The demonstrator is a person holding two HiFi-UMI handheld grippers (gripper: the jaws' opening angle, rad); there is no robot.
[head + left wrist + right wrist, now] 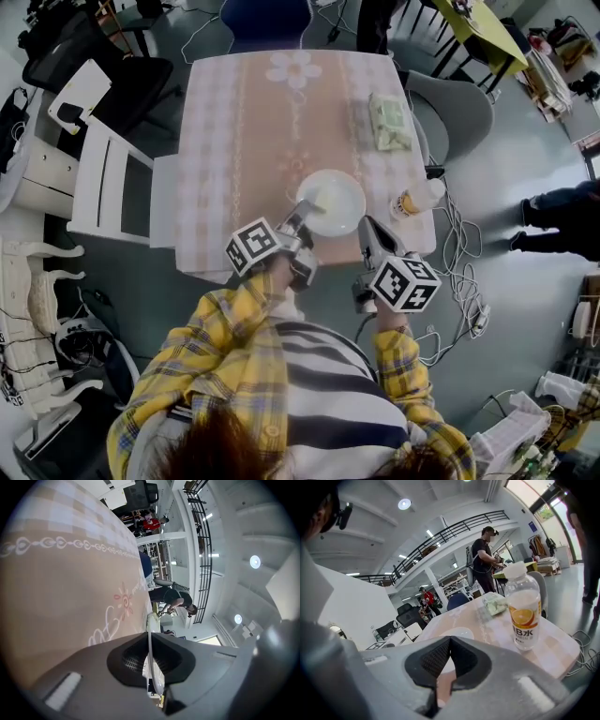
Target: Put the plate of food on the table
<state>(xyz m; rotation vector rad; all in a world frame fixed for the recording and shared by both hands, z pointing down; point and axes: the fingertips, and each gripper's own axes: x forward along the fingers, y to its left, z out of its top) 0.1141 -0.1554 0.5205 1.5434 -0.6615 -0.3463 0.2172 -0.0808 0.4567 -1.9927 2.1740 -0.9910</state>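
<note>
Pink-and-beige patterned cloth covers the table (244, 141), which stands on a grey floor with office chairs and cables around it. Toward the table's 6 o'clock edge, a little right of its middle, is the white plate (336, 202). It is round, so it has no long axis, and it lies level with its face up. Whether it rests on the cloth or hangs just above it cannot be told.

The left gripper (300, 217) reaches in from 7 o'clock of the plate. Its jaws are clamped on the rim, which shows in the left gripper view as a thin white edge pinched between the pads.

The right gripper (367, 228) sits at about 5 o'clock of the plate, just beside the rim. Its jaws are closed tip to tip with nothing pinched between them.

An upright bottle (419, 199) with an orange label stands at 3 o'clock of the plate, by the table's edge. A greenish packet (389, 123) lies at 1 o'clock, well apart.
</note>
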